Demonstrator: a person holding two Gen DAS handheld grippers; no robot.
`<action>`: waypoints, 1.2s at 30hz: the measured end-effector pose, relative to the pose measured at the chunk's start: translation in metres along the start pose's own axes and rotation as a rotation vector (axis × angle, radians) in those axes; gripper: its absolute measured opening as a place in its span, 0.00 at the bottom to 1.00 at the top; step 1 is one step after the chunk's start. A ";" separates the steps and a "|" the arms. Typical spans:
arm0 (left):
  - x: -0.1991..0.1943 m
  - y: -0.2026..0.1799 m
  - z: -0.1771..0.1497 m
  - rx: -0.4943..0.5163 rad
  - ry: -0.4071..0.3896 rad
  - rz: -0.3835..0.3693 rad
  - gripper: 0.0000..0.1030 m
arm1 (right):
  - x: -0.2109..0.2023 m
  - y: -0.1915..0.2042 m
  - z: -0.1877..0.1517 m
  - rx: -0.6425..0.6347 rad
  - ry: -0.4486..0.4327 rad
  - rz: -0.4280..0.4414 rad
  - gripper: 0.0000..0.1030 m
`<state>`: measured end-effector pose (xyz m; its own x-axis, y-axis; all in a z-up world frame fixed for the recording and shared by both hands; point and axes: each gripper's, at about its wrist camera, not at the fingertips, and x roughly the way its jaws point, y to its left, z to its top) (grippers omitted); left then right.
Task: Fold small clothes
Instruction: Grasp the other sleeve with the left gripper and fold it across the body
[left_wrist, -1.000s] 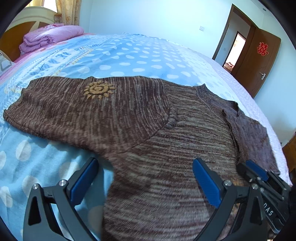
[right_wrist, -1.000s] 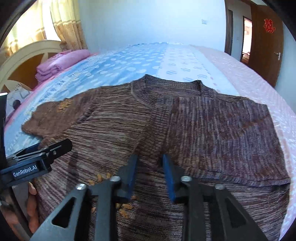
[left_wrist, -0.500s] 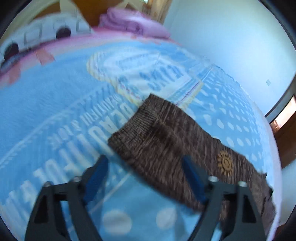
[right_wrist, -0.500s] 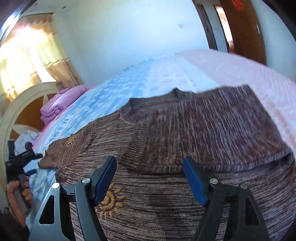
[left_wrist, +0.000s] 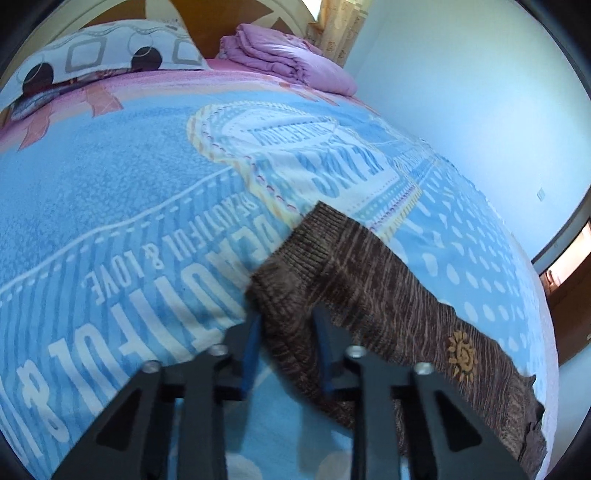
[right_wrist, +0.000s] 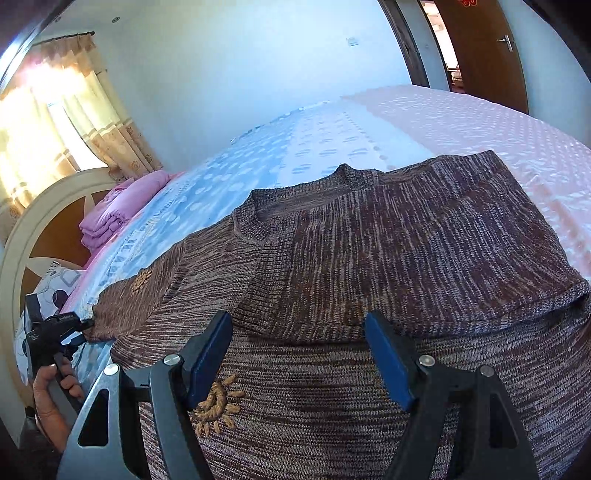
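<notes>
Brown sweater (right_wrist: 388, 258) on bed (left_wrist: 110, 184), one sleeve folded in; left gripper (left_wrist: 286, 343) just closed on other cuff (left_wrist: 295, 266), right gripper (right_wrist: 299, 354) open, hovering; body fold remains

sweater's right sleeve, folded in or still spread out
Folded in: the right sleeve lies across the sweater chest. The left sleeve lies stretched out on the bedsheet.

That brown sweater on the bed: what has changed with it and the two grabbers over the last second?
The left gripper swung from the sweater's body out to the sleeve cuff; its jaws have just been closing and now pinch it. The right gripper opened wider above the folded sleeve, holding nothing. The sweater stayed flat on the bed.
</notes>
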<state>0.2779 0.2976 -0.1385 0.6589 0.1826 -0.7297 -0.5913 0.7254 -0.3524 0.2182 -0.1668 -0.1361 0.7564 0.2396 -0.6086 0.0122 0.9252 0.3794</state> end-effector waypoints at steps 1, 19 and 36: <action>0.000 0.002 0.001 -0.008 0.003 -0.023 0.13 | 0.000 0.000 0.000 0.001 0.000 0.001 0.73; -0.071 -0.154 -0.052 0.414 -0.107 -0.331 0.10 | 0.001 -0.006 -0.001 0.030 -0.005 0.031 0.73; -0.056 -0.204 -0.152 0.683 0.168 -0.407 0.28 | 0.000 -0.009 -0.001 0.050 -0.006 0.049 0.73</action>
<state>0.2907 0.0387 -0.1147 0.6506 -0.2453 -0.7187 0.1298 0.9684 -0.2129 0.2172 -0.1752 -0.1403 0.7609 0.2823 -0.5842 0.0077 0.8964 0.4431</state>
